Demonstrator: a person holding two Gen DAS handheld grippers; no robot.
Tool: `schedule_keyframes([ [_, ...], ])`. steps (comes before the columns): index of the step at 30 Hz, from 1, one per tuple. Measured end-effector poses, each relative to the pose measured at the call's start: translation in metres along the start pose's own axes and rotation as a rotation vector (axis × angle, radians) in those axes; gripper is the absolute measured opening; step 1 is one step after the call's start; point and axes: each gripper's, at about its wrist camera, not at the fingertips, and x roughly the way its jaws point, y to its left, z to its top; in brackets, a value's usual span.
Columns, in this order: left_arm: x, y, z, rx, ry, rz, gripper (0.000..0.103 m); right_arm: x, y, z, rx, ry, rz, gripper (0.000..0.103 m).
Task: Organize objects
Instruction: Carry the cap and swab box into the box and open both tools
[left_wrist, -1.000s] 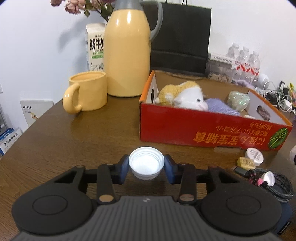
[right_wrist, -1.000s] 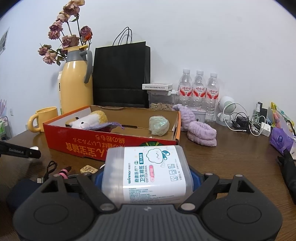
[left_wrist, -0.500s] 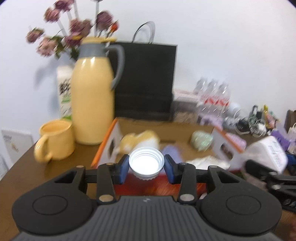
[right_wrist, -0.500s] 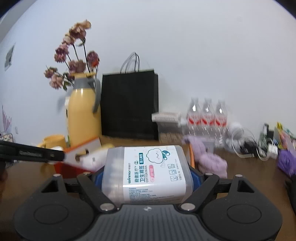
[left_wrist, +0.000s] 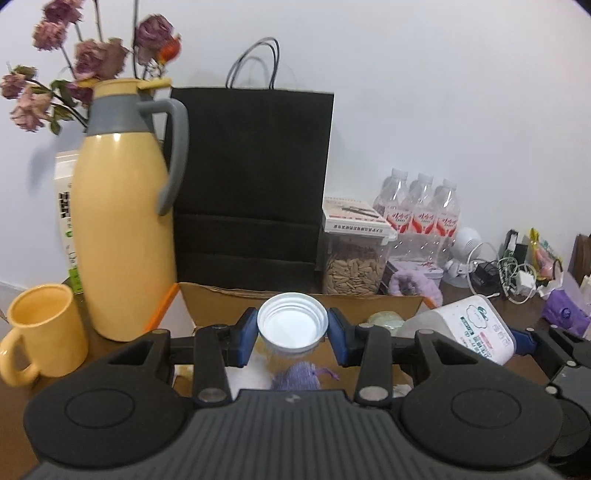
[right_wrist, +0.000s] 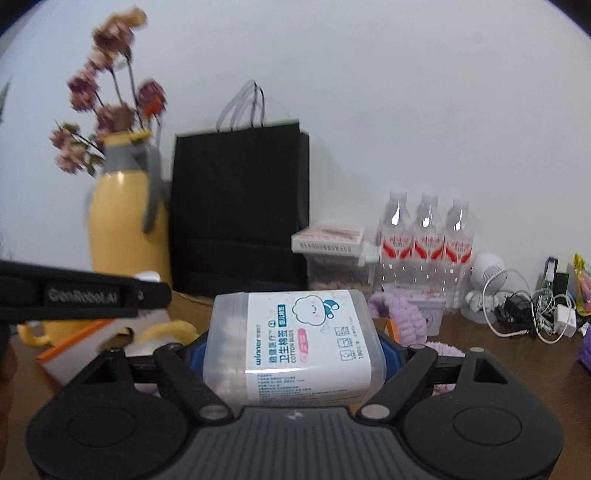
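Note:
My left gripper is shut on a small white round lid, held above the open red cardboard box. Inside the box lie a purple knitted piece and a pale green ball. My right gripper is shut on a clear cotton swab box with a white label. That swab box also shows at the right in the left wrist view, over the box's right end. The left gripper's arm crosses the left of the right wrist view.
A yellow thermos jug with dried flowers and a yellow mug stand left of the box. Behind it are a black paper bag, a seed container, three water bottles, purple cloth and tangled cables.
Both grippers have risen and moved forward over the red box with their loads; the box's front wall has dropped out of sight, and the swab box has come into the left wrist view.

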Motion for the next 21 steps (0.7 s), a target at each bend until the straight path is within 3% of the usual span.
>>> schedule_keyframes([
  [6, 0.038, 0.006, -0.003, 0.019, 0.063, -0.011, 0.04, 0.042, -0.005, -0.004, -0.018, 0.085, -0.023, 0.083],
  [13, 0.051, 0.005, -0.007, 0.047, 0.074, -0.029, 0.042, 0.058, -0.005, -0.006, -0.025, 0.128, -0.038, 0.083],
  [15, 0.049, 0.005, -0.007, 0.05, 0.069, -0.024, 0.059, 0.059, -0.007, -0.006, -0.01, 0.146, -0.033, 0.083],
  [17, 0.046, 0.004, -0.007, 0.05, 0.048, -0.019, 0.102, 0.056, -0.008, -0.006, 0.003, 0.142, -0.031, 0.089],
  [19, 0.042, 0.004, -0.007, 0.047, 0.021, -0.014, 0.103, 0.052, -0.008, -0.006, 0.003, 0.137, -0.024, 0.103],
  [21, 0.039, 0.005, -0.006, 0.04, 0.021, -0.011, 0.103, 0.048, -0.008, -0.007, 0.002, 0.131, -0.009, 0.103],
])
